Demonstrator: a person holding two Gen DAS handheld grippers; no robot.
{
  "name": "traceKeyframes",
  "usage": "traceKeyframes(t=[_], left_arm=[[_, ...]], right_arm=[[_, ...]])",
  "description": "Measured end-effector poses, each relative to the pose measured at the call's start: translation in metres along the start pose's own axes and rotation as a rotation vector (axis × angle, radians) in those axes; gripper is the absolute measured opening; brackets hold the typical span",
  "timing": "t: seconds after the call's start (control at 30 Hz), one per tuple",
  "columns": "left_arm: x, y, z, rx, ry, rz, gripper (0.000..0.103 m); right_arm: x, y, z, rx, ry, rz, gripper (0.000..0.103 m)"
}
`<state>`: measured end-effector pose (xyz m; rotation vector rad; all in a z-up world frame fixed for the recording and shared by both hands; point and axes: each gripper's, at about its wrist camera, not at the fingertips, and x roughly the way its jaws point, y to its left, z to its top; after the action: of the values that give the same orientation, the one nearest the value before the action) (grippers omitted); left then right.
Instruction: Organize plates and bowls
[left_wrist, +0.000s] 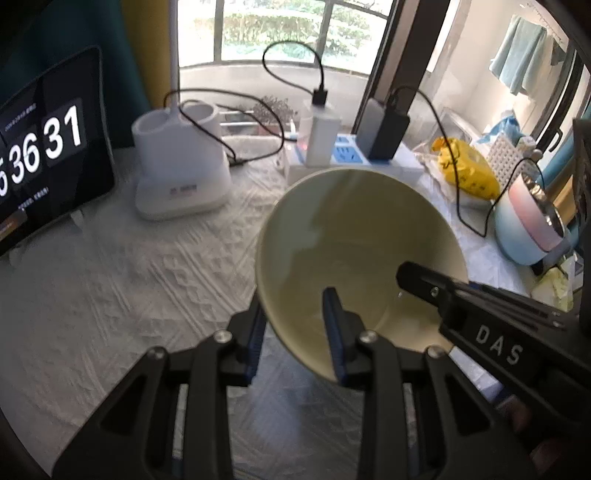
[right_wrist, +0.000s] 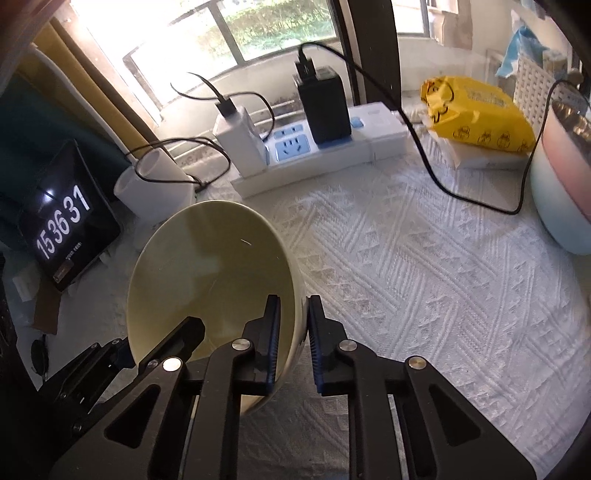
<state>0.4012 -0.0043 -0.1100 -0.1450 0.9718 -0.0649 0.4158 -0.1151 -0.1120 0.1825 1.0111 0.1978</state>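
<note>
A pale yellow-green bowl (left_wrist: 354, 243) is held tilted above the white tablecloth, its inside facing the cameras. My left gripper (left_wrist: 295, 332) straddles its left rim, one blue-padded finger inside and one outside, closed on the wall. My right gripper (right_wrist: 293, 332) clamps the bowl (right_wrist: 210, 269) at its right rim the same way, one finger inside and one outside. In the left wrist view the right gripper's finger (left_wrist: 436, 291) reaches into the bowl from the right. In the right wrist view the left gripper's finger (right_wrist: 173, 343) shows at the bowl's lower left.
A tablet clock (left_wrist: 40, 147) stands at the left. A white holder (left_wrist: 181, 162), a power strip (right_wrist: 314, 151) with chargers and cables, a yellow bag (right_wrist: 476, 110) and a pink-blue pot (left_wrist: 532, 225) line the back and right. The white textured cloth (right_wrist: 424, 266) covers the table.
</note>
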Motion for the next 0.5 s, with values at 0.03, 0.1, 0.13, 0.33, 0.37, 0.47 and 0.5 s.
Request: traceKeyframes(t=[0.03,0.1,0.13,0.33,0.37,0.47,0.5], left_arm=[[-0.004,0.000,0.000,0.003,-0.010,0.001,0.031],[-0.010,-0.001,0.000,0.003,-0.024,0.002,0.031],[-0.014,-0.001,0.001,0.004,-0.029,0.002,0.031],[-0.033,-0.004,-0.002,0.012,-0.060,0.002,0.031],[-0.036,-0.004,-0.001,0.012,-0.064,0.001,0.031],[-0.045,-0.005,-0.005,0.012,-0.076,-0.003,0.031],[-0.048,-0.005,-0.006,0.012,-0.079,-0.005,0.031]], right_arm=[[-0.003,0.002,0.000,-0.005,-0.011,0.002,0.016],[-0.010,0.005,0.000,-0.012,-0.028,0.004,0.016],[-0.013,0.006,0.000,-0.012,-0.034,0.008,0.016],[-0.031,0.009,-0.005,-0.016,-0.064,0.014,0.016],[-0.033,0.009,-0.006,-0.019,-0.069,0.014,0.016],[-0.041,0.009,-0.008,-0.022,-0.081,0.021,0.016],[-0.044,0.010,-0.009,-0.024,-0.082,0.024,0.016]])
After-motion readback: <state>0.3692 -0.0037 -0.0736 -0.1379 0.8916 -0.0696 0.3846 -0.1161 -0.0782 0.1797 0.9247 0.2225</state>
